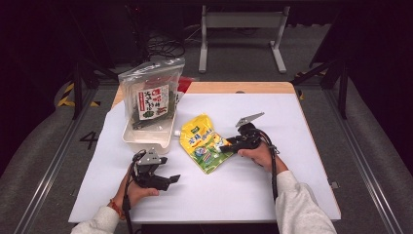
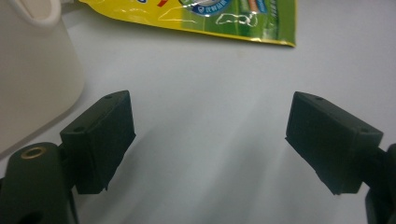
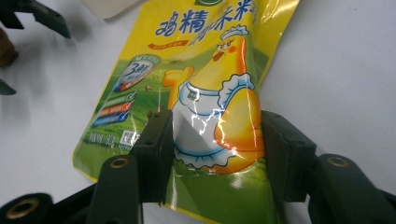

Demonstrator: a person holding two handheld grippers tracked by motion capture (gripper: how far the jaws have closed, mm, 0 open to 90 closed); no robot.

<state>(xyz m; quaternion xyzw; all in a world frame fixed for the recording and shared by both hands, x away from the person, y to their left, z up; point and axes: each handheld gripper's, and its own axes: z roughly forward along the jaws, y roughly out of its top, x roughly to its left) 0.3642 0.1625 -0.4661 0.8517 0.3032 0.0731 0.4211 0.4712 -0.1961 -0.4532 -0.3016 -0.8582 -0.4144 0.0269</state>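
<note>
Right gripper (image 3: 215,154): centre of the high view, jaws pinching the yellow pouch (image 3: 201,93) (chicken print).
Left gripper (image 2: 210,140): lower left, jaws wide apart, holding nothing.

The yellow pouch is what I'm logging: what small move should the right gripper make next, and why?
Probably close the right gripper fully: its jaws flank the yellow pouch, whose bulging middle sits between them on the table.

Overhead light lit the white table (image 1: 243,185) brightly while the room around stayed dark. Glare streaked the yellow pouch (image 3: 205,93) between my right jaws; my left jaws cast soft, blurred shadows.
</note>
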